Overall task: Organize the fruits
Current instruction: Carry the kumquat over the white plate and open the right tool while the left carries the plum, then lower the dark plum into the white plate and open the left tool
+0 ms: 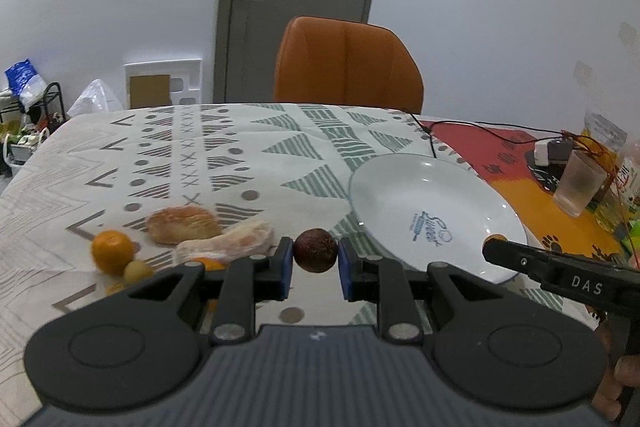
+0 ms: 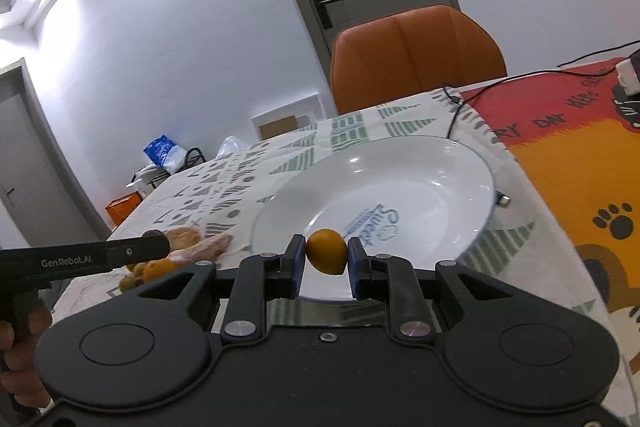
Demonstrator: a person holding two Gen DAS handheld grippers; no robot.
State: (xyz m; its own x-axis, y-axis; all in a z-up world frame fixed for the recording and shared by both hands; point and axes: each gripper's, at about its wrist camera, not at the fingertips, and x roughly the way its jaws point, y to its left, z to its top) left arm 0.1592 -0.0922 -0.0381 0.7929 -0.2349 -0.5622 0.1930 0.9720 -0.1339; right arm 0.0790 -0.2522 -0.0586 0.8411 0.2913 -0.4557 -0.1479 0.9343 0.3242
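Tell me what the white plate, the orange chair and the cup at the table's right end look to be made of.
White plate: probably glazed ceramic; glossy, with sharp light reflections and a printed blue logo.
Orange chair: looks like smooth leather or imitation leather, with stitched panels and a soft sheen.
Cup: frosted translucent plastic or glass; too blurred to tell which.

Two handheld black grippers with blue-padded jaws

The left gripper (image 1: 316,265) and right gripper (image 2: 326,267) are each showing blue pads on black fingers, twin black linkage arms behind the jaws with silver pivot screws, round black discs at either side and a ribbed grey body behind; white lettering is reading "DAS" on one finger's side and "GenRobot.AI" on another's.
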